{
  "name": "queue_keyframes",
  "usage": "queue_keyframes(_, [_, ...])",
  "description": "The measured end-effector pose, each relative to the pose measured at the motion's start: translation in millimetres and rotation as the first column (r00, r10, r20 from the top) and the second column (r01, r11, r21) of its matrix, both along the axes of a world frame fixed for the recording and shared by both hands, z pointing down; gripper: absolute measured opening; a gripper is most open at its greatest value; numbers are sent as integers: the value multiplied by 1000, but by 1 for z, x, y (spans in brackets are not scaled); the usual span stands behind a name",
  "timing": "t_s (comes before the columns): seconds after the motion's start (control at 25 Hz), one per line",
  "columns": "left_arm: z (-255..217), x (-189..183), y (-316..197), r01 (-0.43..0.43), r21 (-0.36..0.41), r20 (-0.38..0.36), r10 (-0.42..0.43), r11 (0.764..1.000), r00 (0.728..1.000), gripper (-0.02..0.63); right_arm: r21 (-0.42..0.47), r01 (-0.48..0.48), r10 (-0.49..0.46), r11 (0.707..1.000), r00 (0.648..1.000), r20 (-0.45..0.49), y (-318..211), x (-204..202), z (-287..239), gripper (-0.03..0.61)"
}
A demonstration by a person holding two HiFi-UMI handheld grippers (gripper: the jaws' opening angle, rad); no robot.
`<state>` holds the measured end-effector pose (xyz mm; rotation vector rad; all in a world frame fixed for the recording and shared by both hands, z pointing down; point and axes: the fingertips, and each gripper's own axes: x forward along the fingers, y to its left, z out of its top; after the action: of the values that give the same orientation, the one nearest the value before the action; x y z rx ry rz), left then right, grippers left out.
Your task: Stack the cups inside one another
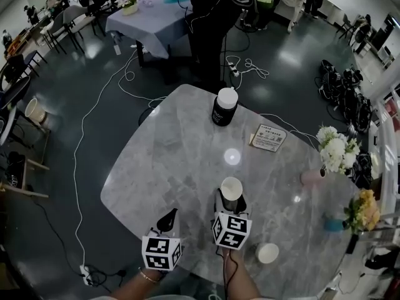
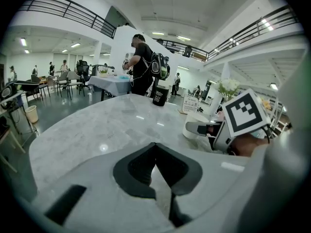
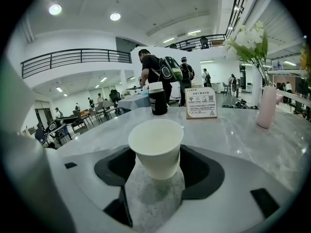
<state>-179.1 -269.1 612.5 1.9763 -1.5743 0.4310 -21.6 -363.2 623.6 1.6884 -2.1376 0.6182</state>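
The right gripper (image 1: 231,202) has its fingers closed on the sides of a white paper cup (image 3: 155,147) over the desk (image 1: 175,161). The left gripper (image 2: 155,149), just left of that cup, has its fingers pressed together and empty. Too hard a squeeze may buckle the thin wall, and an off-centre drop could topple the second cup (image 1: 267,253), near-right of the held one. There are two white cups, one black lidded cup (image 1: 224,108) and one card (image 1: 269,138).

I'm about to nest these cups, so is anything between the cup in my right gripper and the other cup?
Nothing visible. The white cup is clamped in the right gripper, and the second cup stands upright nearer the person, to its right, with only bare table between them.
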Motion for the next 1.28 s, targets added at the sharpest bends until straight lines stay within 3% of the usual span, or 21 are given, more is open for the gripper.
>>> queue_keyframes(0.68, [-23, 21, 16, -14, 47, -22, 15, 999, 1000, 0, 13, 32, -32, 999, 999, 12, 29, 3, -33, 258])
queue_keyframes(1.28, [-51, 47, 33, -46, 110, -44, 51, 993, 998, 0, 61, 1, -2, 998, 1000, 21, 58, 25, -73, 258])
